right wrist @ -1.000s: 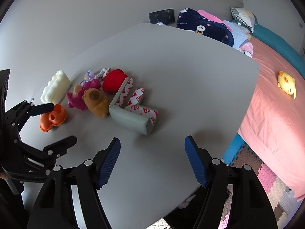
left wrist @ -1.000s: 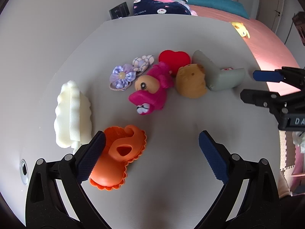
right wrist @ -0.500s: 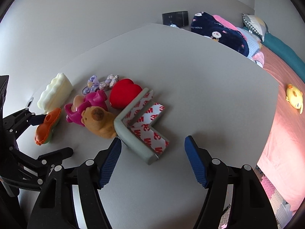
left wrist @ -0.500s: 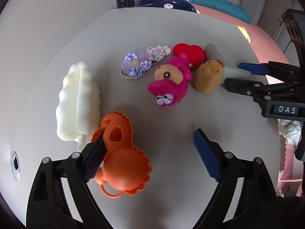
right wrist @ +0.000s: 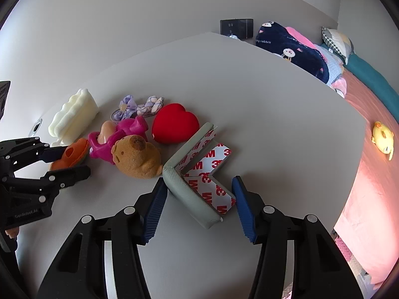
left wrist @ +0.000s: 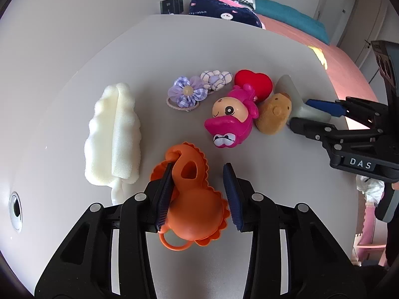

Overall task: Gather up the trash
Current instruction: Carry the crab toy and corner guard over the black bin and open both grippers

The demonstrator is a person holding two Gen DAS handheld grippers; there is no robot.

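While its jaws close, the left tool (left wrist: pixel 198 194) straddles the orange toy (left wrist: pixel 193 199); the right tool (right wrist: pixel 198 208) straddles the corner guard (right wrist: pixel 197 189).

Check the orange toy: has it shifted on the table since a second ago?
Yes. The orange toy has turned: earlier it leaned toward the white sponge, now it points more up-table. The left gripper's jaws have been closing around it.

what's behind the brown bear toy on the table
Behind the brown bear toy sits the red heart cushion, with the pink monkey toy at the bear's left and the grey corner guard to its right. The heart's lower edge is hidden by the bear.
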